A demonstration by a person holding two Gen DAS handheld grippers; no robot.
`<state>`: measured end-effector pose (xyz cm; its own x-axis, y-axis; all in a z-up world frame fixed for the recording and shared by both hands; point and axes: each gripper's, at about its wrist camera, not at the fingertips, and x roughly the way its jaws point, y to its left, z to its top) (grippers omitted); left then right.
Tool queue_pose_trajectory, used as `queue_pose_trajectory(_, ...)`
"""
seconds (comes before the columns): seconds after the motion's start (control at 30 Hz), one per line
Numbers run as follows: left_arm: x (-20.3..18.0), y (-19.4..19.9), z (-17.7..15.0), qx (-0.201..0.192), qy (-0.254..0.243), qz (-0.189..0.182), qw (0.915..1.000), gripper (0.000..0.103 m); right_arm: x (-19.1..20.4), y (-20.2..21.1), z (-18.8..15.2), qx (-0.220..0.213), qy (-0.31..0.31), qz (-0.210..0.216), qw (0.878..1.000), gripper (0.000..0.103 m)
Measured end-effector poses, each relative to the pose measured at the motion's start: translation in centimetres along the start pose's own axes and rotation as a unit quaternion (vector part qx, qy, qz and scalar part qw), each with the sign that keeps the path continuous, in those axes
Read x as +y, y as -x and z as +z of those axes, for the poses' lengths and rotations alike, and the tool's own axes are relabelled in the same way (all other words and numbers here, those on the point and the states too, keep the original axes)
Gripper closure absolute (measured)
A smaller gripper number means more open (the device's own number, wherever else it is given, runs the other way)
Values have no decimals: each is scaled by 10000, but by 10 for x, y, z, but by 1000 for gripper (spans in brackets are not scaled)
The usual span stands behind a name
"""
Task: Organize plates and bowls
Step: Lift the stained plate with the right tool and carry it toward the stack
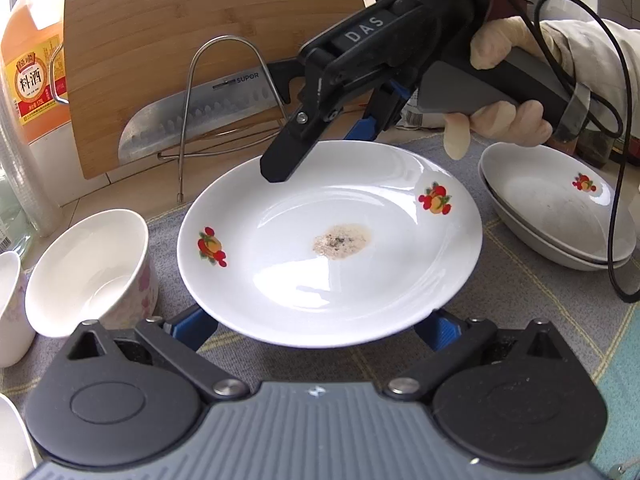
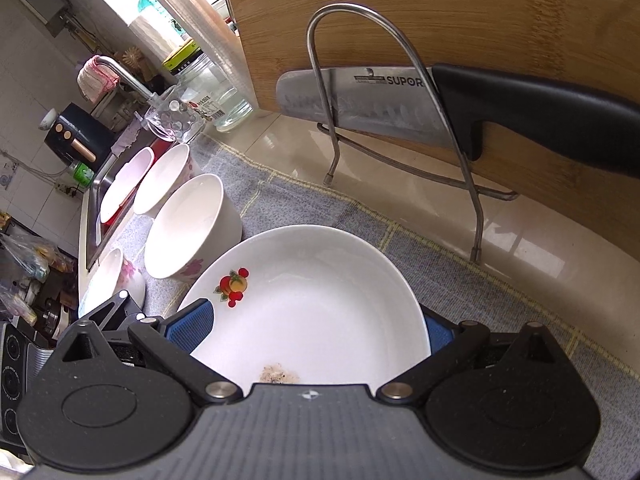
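A kitchen desk point(image 1: 132, 196) under a grey checked mat point(image 1: 520, 312) carries the dishes, with a cutting board point(image 1: 168, 40) and knife point(image 1: 192, 120) on a wire rack behind. From the left: floral bowls point(image 1: 92, 272), then the fruit-print plate point(image 1: 328, 244) with a brown stain at its middle, then stacked plates point(image 1: 560, 216) at far right. The left gripper point(image 1: 320, 326) has jaws apart, blue pads straddling the plate's near rim. The right gripper point(image 2: 308, 330) likewise stands open about the far rim. A good grasp probably means closing squarely on the rim, lifting level, then steering right onto the stack. Only the left view shows that stack and the gloved hand point(image 1: 508, 80); only the right view shows the sink point(image 2: 96, 200) and four bowls in a row.
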<state>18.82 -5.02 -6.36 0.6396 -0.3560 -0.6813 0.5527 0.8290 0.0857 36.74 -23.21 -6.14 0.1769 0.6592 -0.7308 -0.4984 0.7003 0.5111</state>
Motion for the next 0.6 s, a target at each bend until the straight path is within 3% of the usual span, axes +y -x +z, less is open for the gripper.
queue_pose_trajectory(0.6, -13, 47, -16, 104, -235, -63, 9997, 1, 45, 16, -43, -13, -139, 23, 9999, 0)
